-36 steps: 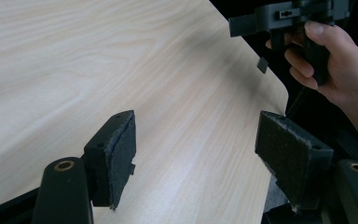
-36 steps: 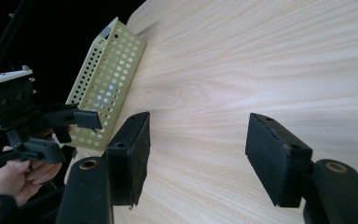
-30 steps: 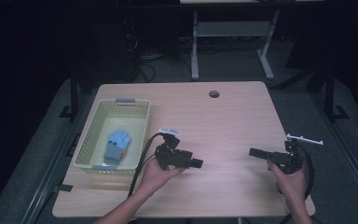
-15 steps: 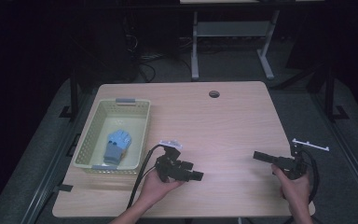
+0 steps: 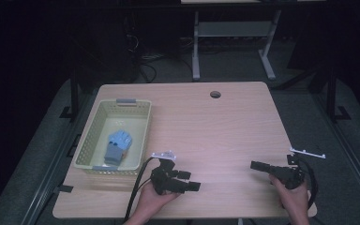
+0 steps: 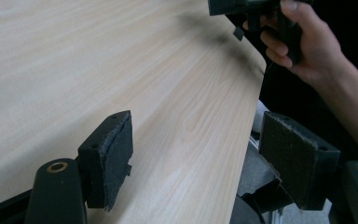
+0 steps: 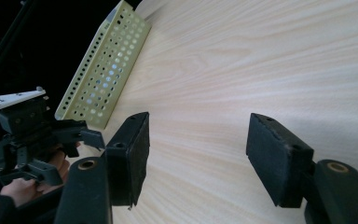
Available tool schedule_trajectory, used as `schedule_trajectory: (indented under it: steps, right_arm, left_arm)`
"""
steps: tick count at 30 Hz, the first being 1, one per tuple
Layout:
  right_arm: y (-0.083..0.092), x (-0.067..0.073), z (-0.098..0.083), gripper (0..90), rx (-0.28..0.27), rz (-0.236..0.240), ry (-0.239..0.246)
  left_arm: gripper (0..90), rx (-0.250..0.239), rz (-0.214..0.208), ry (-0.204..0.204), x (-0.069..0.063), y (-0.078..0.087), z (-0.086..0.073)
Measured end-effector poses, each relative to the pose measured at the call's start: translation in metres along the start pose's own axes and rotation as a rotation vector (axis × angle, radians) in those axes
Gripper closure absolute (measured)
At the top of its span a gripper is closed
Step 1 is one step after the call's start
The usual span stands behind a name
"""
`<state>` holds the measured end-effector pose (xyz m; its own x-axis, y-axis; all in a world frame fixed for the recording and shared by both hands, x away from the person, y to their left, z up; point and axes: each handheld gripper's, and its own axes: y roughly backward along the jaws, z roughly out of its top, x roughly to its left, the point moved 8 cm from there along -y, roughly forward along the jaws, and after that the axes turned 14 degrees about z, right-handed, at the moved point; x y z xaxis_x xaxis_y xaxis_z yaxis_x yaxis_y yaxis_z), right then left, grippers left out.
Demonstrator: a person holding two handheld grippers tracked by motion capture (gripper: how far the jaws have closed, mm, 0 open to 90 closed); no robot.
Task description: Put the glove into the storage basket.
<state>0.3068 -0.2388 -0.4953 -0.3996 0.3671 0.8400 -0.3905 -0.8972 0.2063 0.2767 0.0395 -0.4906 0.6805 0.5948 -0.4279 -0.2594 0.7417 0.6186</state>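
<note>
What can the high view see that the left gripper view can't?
The high view looks into the yellow basket, where a blue thing lies, and takes in the round hole in the tabletop and the left gripper whole in its hand. The left gripper view gives its own two black pads close up, standing apart with nothing between them. Both have the wooden table and the right gripper in the person's hand.

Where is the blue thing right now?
In the high view, the blue thing lies inside the yellow basket on the table's left side, just beyond the left gripper.
</note>
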Motion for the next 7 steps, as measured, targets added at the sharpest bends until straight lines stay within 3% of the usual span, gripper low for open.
schedule_trajectory:
  steps: [2, 4, 7]
  right_arm:
    - [0.0, 0.0028, -0.0017, 39.1, -0.003, 0.008, 0.01]
    - [-0.0003, 0.0057, -0.003, 39.2, -0.002, 0.026, 0.011]
    - [-0.0009, 0.0069, -0.0031, 38.9, 0.006, 0.026, 0.032]
  left_arm:
    - [24.6, 0.005, -0.011, 0.001, -0.0033, -0.0008, -0.0041]
    - [24.2, 0.028, -0.015, -0.023, -0.0061, -0.0014, -0.0079]
    - [23.9, 0.022, -0.025, -0.023, -0.0071, -0.0012, -0.0099]
